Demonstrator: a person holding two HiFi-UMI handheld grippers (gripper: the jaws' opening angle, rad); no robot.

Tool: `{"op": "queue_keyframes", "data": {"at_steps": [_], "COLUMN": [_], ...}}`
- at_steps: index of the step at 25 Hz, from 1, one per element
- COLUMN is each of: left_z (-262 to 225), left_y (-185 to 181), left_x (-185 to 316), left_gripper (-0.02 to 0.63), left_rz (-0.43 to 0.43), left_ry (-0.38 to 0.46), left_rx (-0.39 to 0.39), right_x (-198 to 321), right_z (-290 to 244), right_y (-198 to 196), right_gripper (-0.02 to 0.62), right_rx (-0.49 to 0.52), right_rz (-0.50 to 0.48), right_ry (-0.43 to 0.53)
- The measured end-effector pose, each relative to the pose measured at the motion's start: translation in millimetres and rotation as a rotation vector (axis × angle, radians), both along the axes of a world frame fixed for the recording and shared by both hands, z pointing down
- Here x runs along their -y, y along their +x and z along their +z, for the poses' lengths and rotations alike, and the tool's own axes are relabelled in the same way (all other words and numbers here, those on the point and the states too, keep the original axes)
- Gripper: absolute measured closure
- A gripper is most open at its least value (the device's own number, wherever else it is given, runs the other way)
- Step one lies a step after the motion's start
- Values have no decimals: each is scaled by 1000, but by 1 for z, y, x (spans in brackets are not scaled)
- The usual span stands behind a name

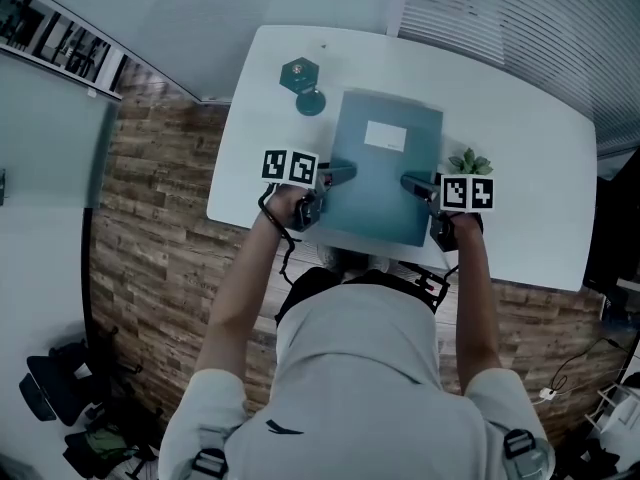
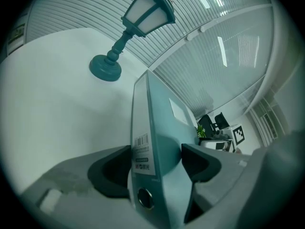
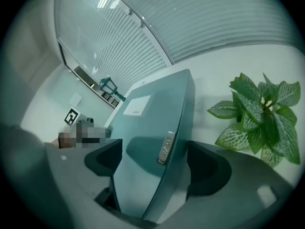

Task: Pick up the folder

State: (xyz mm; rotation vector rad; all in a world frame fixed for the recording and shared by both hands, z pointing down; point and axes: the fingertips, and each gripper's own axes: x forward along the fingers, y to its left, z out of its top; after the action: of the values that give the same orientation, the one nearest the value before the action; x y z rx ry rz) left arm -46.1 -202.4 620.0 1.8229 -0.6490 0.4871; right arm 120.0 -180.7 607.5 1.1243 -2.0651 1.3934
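Over the white tabletop (image 1: 520, 148), a teal ring-binder folder (image 1: 385, 168) spans 2 grippers. Only the left gripper (image 2: 155, 162) view shows its jaws clamped on the labelled spine, w/ a teal lantern lamp (image 2: 128, 32) behind. The right gripper (image 3: 152, 159) stands wide, folder edge btwn its jaws, beside a green veined plant (image 3: 259, 113).
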Motion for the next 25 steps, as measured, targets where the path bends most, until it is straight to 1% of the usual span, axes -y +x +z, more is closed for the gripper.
{"op": "queue_keyframes", "data": {"at_steps": [2,4,6,9,12,15,17,21,23,25], "left_z": [-1,-2,-4,-4,-4,-4,-4,-5,-5,-5], "left_y": [0,1,1,0,-2,-2,-2,-2,-2,-2], "left_x": [0,-1,-1,-2,-3,-1,-2,-1,-1,-1], "left_gripper": [257,259,259,259,261,262,262,262,262,262], "left_rz": [-2,-9,-17,-22,-35,-57,-85,-126,-133,-144], "left_ry": [2,10,18,23,30,53,68,83,81,77], "left_rx": [-2,-3,-6,-16,-27,-37,-45,-55,-58,-62], "right_x": [5,8,8,8,9,14,16,18,18,17], "right_z": [7,9,8,8,7,6,6,3,2,1], "right_y": [-1,-2,-2,-2,1,9,12,15,16,15], "right_gripper": [173,140,141,144,168,199,199,199,198,196], "right_rx": [3,15,24,36,70,138,178,220,235,248], "right_rz": [36,77,96,113,140,224,282,339,354,343], "right_ry": [-5,0,4,3,-6,-27,-36,-33,-18,3]}}
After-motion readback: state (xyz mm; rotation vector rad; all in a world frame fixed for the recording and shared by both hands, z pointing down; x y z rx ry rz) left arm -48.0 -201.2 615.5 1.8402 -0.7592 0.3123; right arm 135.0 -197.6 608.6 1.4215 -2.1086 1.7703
